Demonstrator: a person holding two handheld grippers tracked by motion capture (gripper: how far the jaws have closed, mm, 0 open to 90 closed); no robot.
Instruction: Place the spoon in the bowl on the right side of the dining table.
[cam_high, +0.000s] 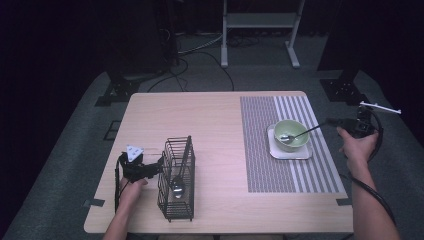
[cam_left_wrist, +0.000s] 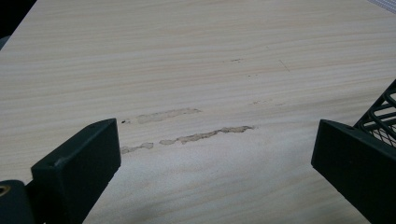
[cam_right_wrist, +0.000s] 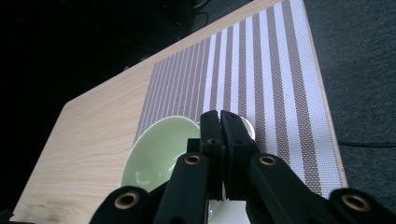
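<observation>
R tongs (cam_high: 334, 123) sit off the bench's right edge, held by the person's right hand (cam_high: 356, 145). In the right gripper view the jaws are pressed together; in the high view they pinch the end of a long dark-handled spoon (cam_high: 299, 134). Spoon runs down-left from the tongs, its shiny head resting inside the green bowl (cam_high: 291, 134). Bowl stands on a small white square plate (cam_high: 305, 153), which lies on the striped placemat (cam_high: 260, 150) covering the right part of the bench (cam_high: 210, 120). The spoon itself can't be made out in the right gripper view; the bowl sits just beyond the jaw tips there.

L tongs (cam_high: 161, 165) rest low at front-left of the bench, left hand (cam_high: 131, 192) behind them. Jaws spread wide, nothing btwn them but bare wood w/ a few scuff marks. Right jaw tip sits just beside the black wire rack (cam_high: 177, 180); whether it touches can't be told. Rack stands upright and holds another spoon (cam_high: 178, 187), bowl end down.
</observation>
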